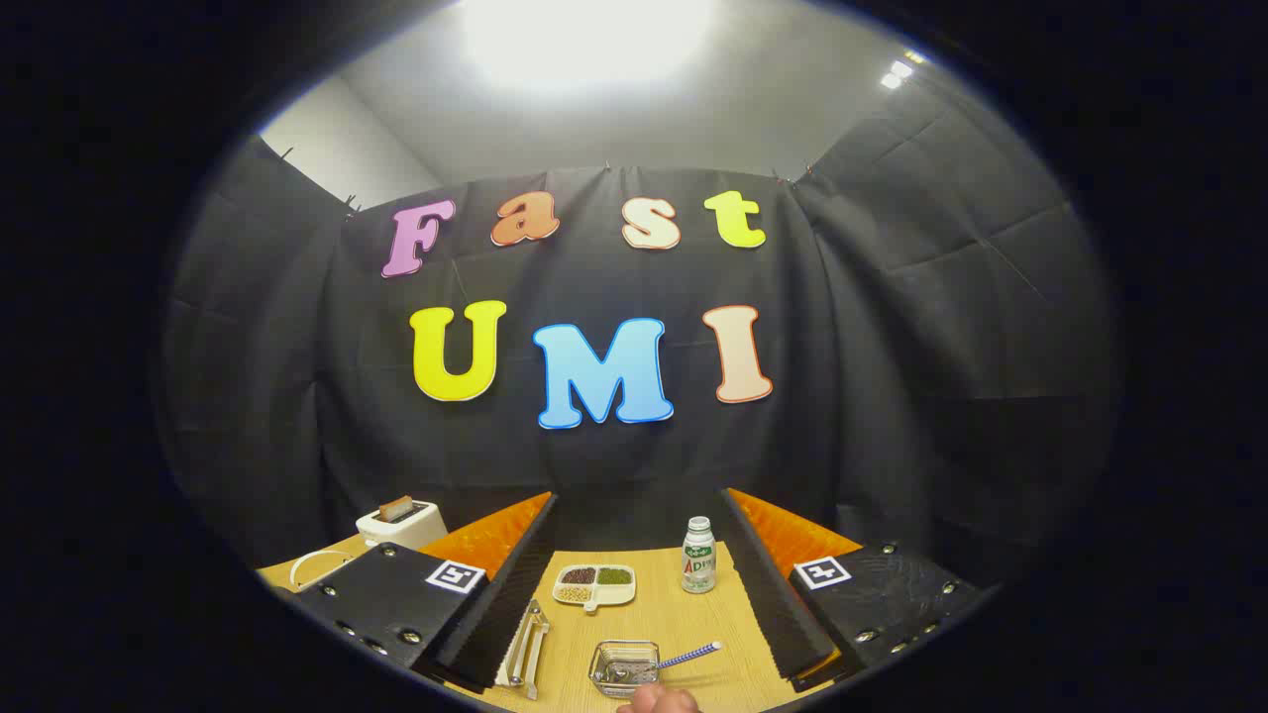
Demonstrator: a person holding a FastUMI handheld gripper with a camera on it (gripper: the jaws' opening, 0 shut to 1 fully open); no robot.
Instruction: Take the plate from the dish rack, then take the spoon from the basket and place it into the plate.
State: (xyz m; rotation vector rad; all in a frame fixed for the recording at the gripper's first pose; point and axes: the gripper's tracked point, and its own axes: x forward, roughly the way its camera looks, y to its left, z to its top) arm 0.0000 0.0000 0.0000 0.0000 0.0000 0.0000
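Note:
My gripper stands open and wide above the wooden table, nothing between its fingers. Below and between the fingers, close to the left finger, a white plate stands on edge in a small metal dish rack. To its right sits a small wire basket. A spoon lies in it, its blue-and-white striped handle sticking out to the right. The spoon's bowl is hard to make out inside the mesh.
A white divided dish with beans and a small bottle stand farther back between the fingers. A white toaster is beyond the left finger. Part of a person's hand shows just in front of the basket.

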